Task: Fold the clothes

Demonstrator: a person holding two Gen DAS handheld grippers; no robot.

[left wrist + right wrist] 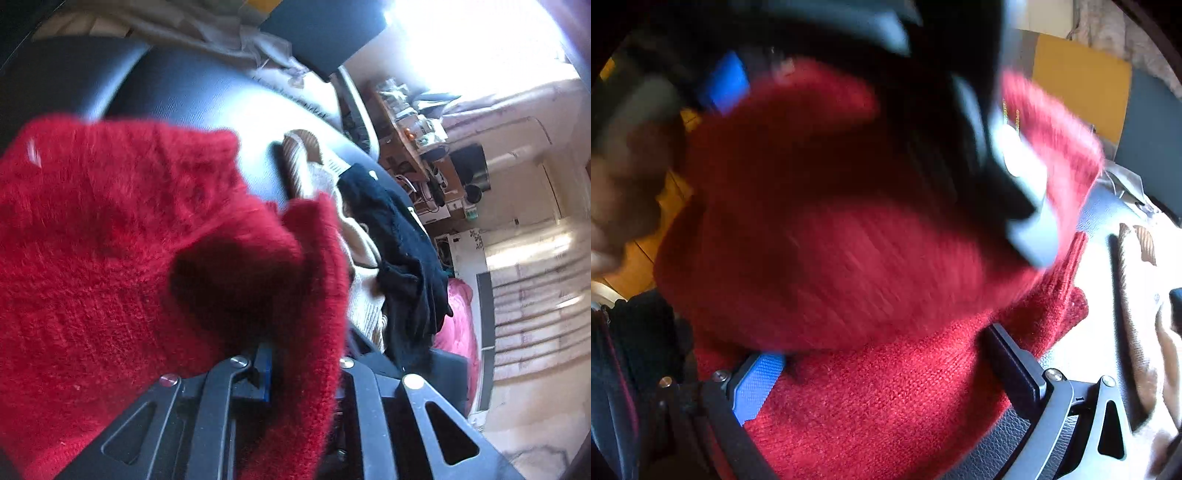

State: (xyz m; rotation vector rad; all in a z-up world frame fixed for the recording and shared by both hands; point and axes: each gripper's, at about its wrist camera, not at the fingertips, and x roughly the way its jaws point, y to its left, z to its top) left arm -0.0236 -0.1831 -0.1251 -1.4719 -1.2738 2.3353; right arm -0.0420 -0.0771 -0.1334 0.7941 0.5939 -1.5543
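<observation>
A fuzzy red sweater (110,240) fills the left of the left wrist view and hangs over my left gripper (303,354). A strip of its knit runs between the two fingers, which are shut on it and have their tips buried in the fabric. In the right wrist view the sweater (886,406) lies on black leather. My right gripper (882,343) stands wide open over it, one finger on each side of the knit. The left gripper (960,147) appears there blurred, high up, carrying a raised fold of red above the lower layer.
The sweater lies on a black leather surface (207,96). To the right are a beige ribbed garment (306,166), a black garment (399,236) and a pink cloth (458,317). A cluttered shelf (417,147) stands beyond. A person's hand (620,184) shows at the left edge.
</observation>
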